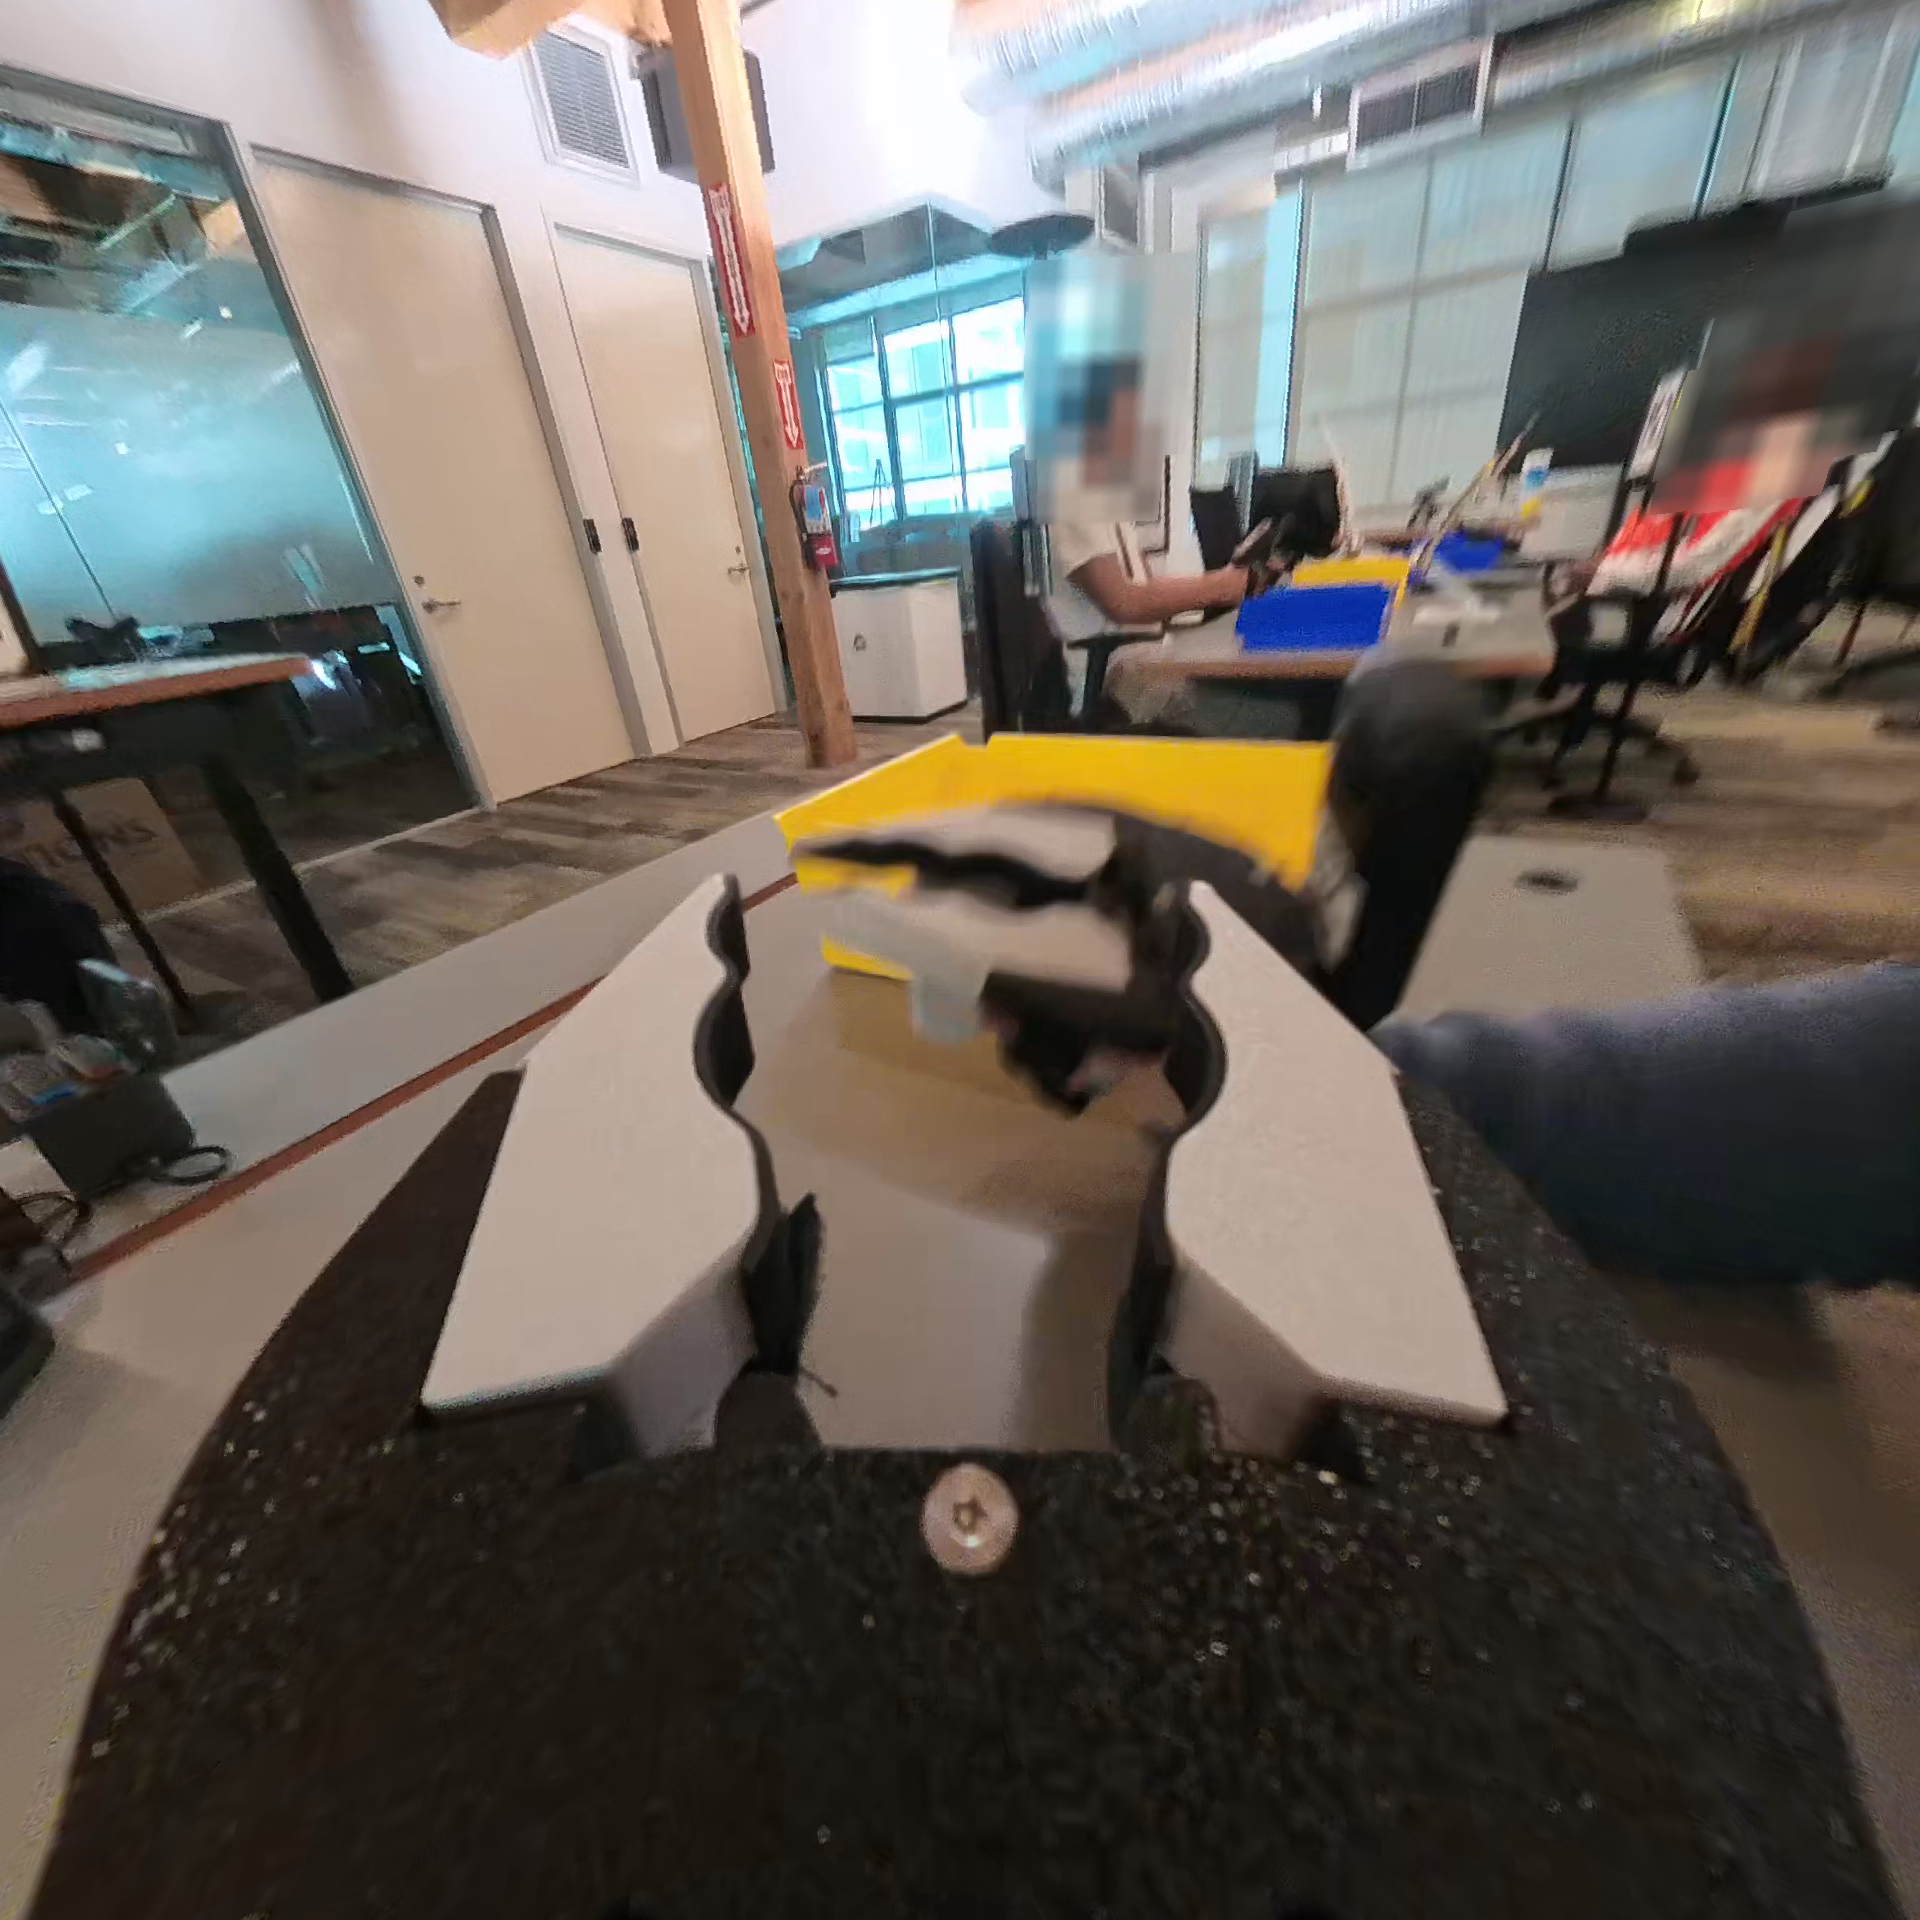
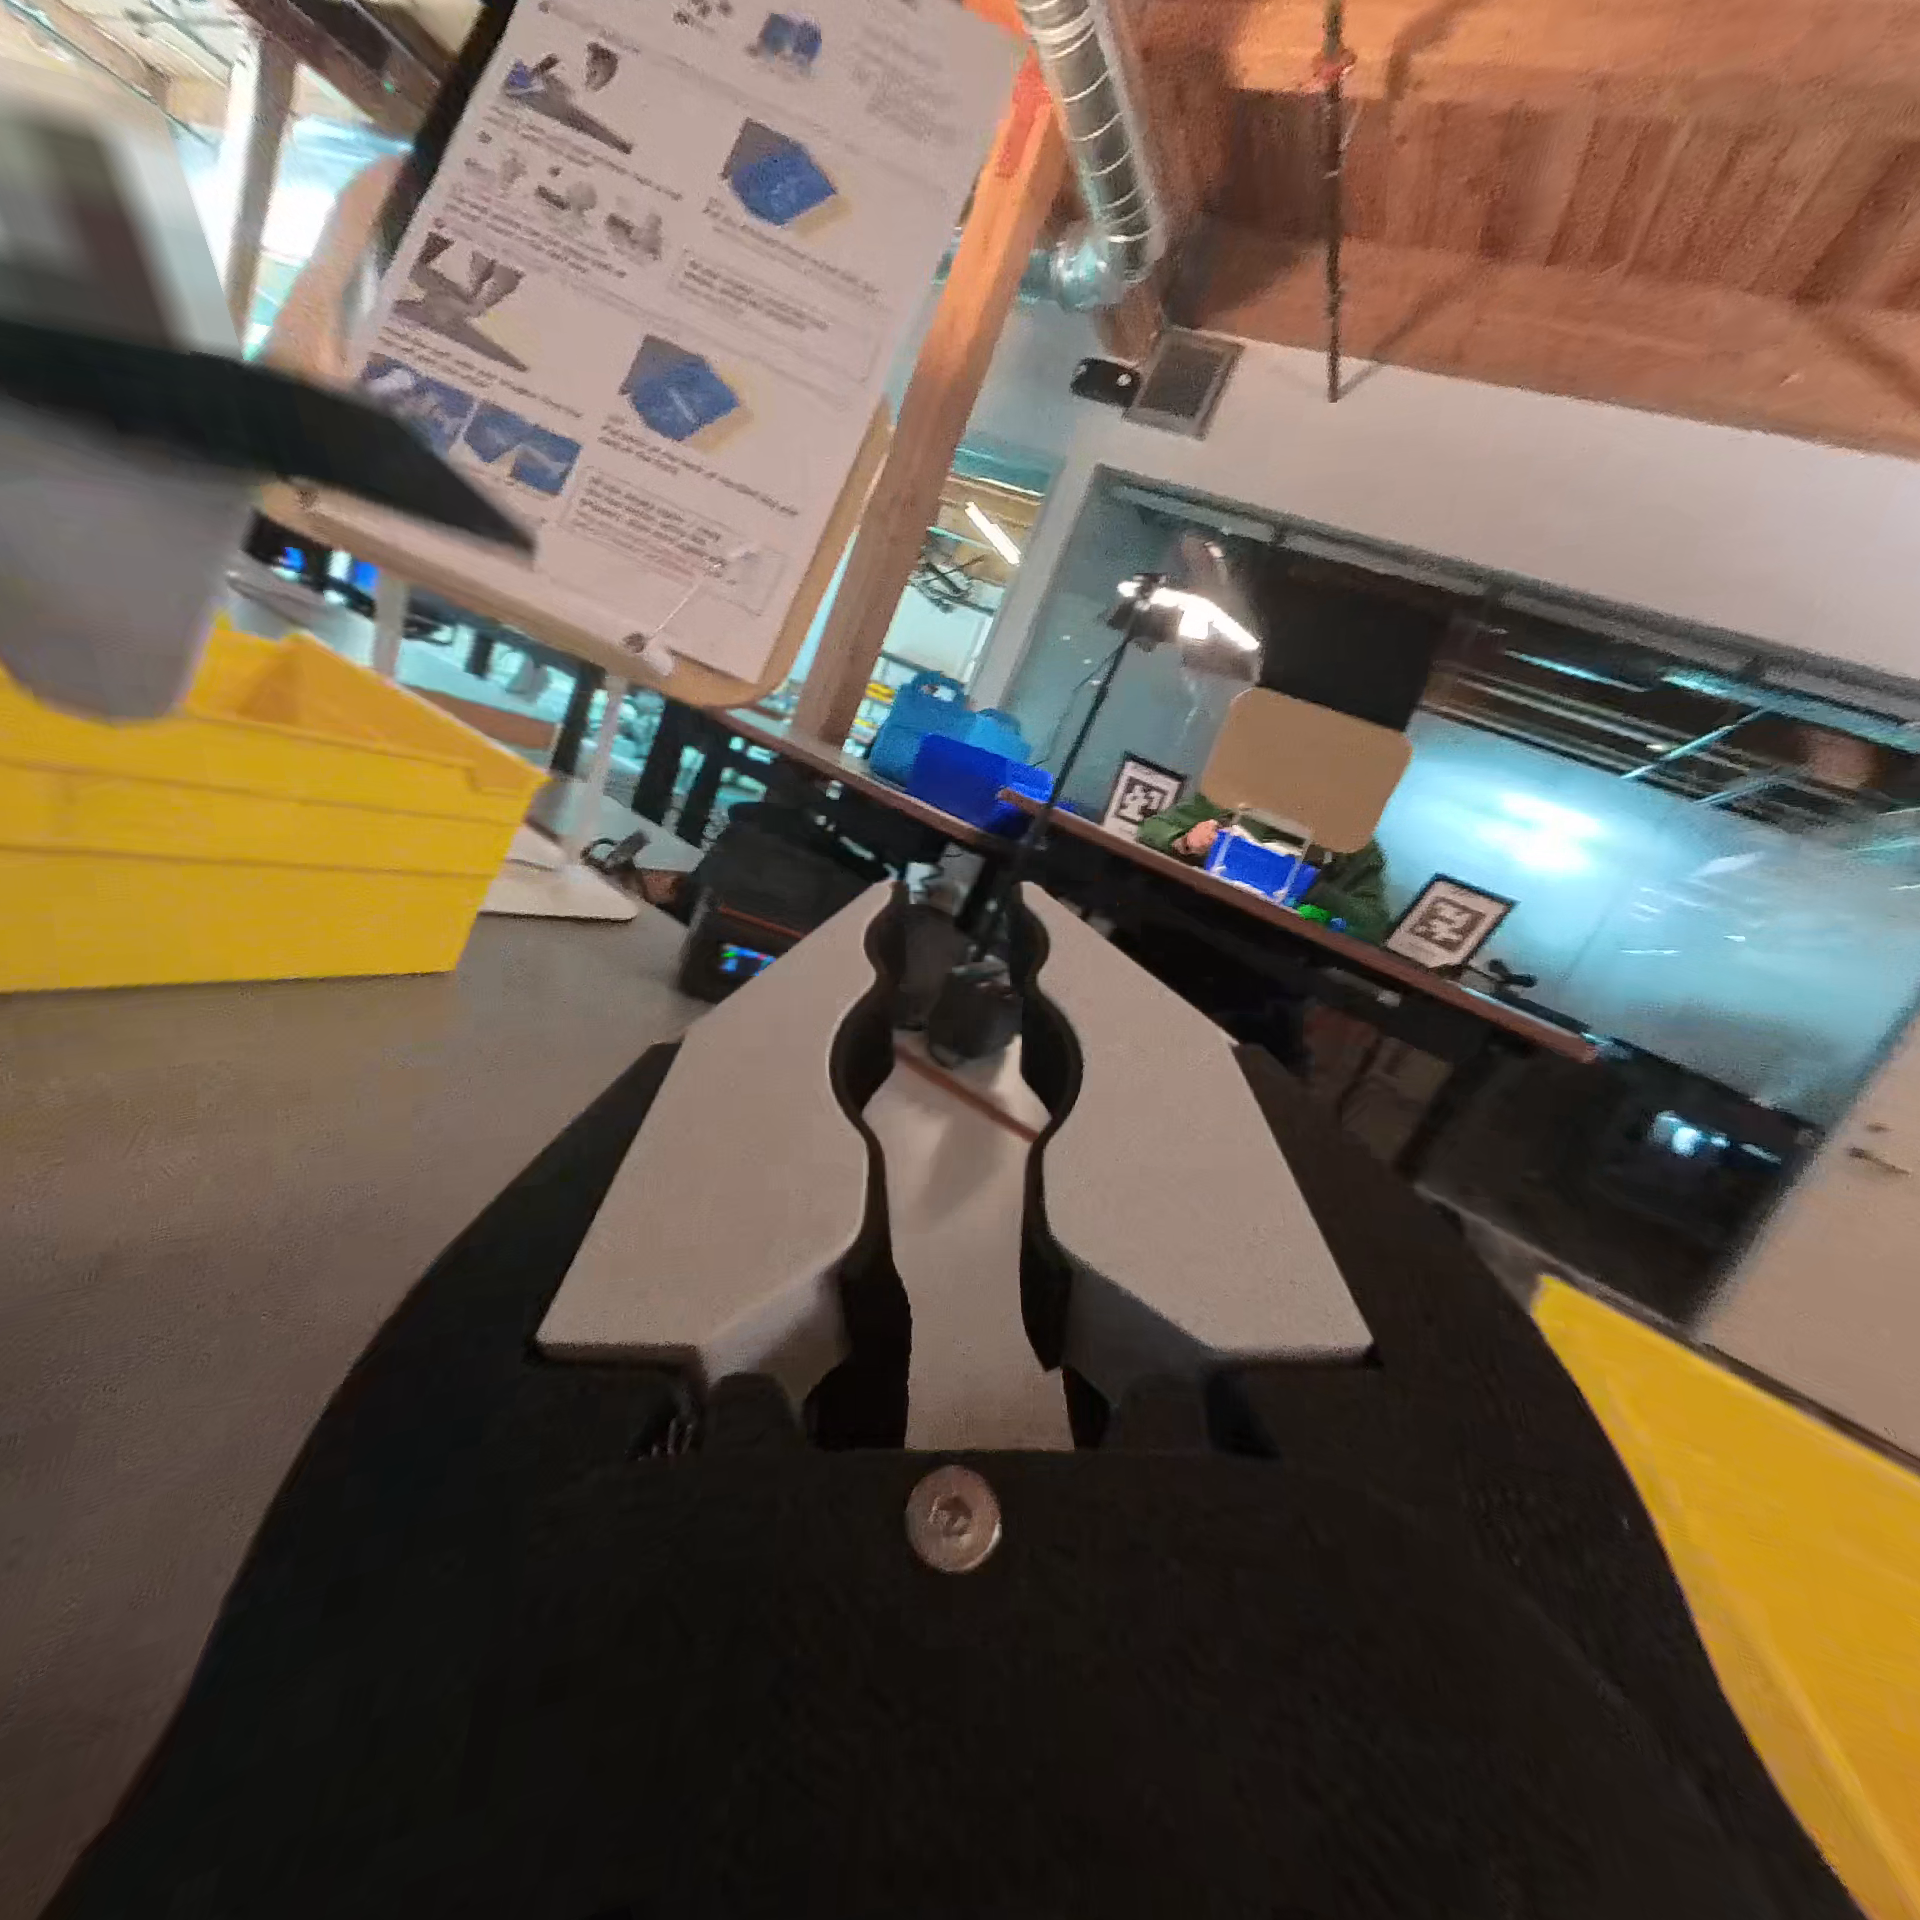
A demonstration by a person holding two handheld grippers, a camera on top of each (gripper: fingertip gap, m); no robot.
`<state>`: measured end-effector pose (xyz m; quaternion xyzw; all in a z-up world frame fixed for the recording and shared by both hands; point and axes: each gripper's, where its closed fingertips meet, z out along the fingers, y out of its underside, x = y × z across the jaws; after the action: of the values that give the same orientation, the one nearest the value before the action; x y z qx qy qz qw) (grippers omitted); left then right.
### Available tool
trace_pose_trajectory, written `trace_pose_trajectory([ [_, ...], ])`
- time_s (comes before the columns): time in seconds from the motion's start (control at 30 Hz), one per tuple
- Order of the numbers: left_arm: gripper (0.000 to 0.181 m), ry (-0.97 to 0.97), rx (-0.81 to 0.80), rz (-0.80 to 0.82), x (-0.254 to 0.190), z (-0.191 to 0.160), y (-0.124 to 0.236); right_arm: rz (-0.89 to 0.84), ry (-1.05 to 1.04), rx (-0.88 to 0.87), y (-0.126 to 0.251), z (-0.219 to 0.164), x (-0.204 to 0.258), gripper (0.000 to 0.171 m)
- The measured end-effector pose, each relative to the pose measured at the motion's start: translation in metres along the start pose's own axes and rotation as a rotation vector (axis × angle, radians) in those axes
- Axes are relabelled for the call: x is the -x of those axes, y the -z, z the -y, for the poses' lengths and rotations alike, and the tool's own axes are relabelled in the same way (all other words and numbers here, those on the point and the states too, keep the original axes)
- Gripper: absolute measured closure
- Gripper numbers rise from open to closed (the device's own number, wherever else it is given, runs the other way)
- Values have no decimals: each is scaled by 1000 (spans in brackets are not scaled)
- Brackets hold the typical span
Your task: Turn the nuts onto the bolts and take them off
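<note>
No nut or bolt shows in either view. My left gripper (image 1: 966, 935) is open wide and empty above the grey table (image 1: 312, 1049). Just ahead of it my right gripper (image 1: 831, 883) shows blurred, side on, in front of a yellow bin (image 1: 1143, 779). In the right wrist view my right gripper (image 2: 956, 904) is empty, its jaws a narrow gap apart, low over the table (image 2: 260, 1143). The left gripper (image 2: 104, 468) shows blurred at the upper left of that view. A dark blue sleeve (image 1: 1662, 1122) reaches in from the right.
Stacked yellow bins (image 2: 260, 831) stand on the left and another yellow bin (image 2: 1766, 1558) at the lower right. An instruction sheet on a board (image 2: 675, 312) stands behind them. People sit at desks with blue bins (image 1: 1314, 613) farther back.
</note>
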<state>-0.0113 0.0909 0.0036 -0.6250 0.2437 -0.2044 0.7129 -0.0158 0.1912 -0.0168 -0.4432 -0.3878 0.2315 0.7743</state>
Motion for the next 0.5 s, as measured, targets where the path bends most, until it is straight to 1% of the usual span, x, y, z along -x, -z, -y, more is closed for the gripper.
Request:
trace_pose_trajectory([
  [0.03,104,59,7,0,0,12,9,38,-9,6,-4,-11,12,154],
  [0.07,100,105,27,-21,-1,21,19,77,-4,19,-8,-20,22,153],
  [0.13,97,105,53,-5,12,41,43,137,-11,23,-13,-28,36,152],
  [0.2,101,38,103,105,49,58,70,184,-35,24,-16,-31,46,152],
  [0.27,105,-23,198,236,101,67,99,226,-36,29,-18,-33,55,153],
  [0.3,107,-35,279,286,127,64,112,237,-32,32,-17,-34,57,152],
  [0.33,110,-16,384,299,147,55,123,240,-29,29,-16,-34,57,153],
  [0.4,131,97,520,189,165,34,131,249,-28,17,-14,-33,58,153],
  [0.43,134,146,582,177,179,21,135,255,-22,11,-13,-32,59,153],
  [0.5,137,141,790,206,211,-18,152,276,-11,10,-12,-32,63,153],
])
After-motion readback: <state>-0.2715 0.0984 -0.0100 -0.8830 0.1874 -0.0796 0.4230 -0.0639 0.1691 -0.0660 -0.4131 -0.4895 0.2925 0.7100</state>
